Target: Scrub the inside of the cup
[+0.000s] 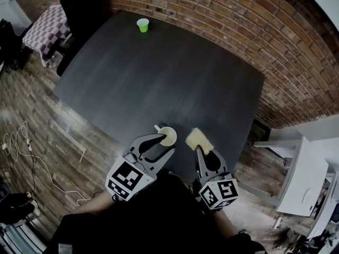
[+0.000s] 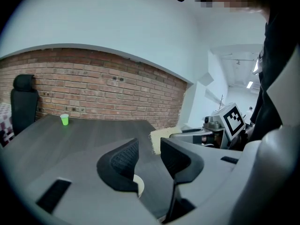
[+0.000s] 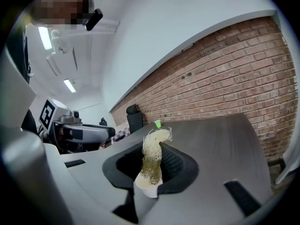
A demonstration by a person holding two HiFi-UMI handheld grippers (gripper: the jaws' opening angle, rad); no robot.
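1. My left tool (image 2: 149,149) is released, jaws apart just above the cup (image 1: 168,136) at the tabletop's (image 1: 159,78) near edge, probably to steady it.
2. My right tool (image 1: 204,151) is clenched on the scrubber (image 1: 199,138), held beside the cup, ready to go in.

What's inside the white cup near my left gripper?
The cup shows only a pale inside, nothing in it; the left gripper has a jaw over one edge, hiding that part.

Table (image 1: 159,78), green cup (image 1: 143,25) (far), white cup (image 1: 167,136)
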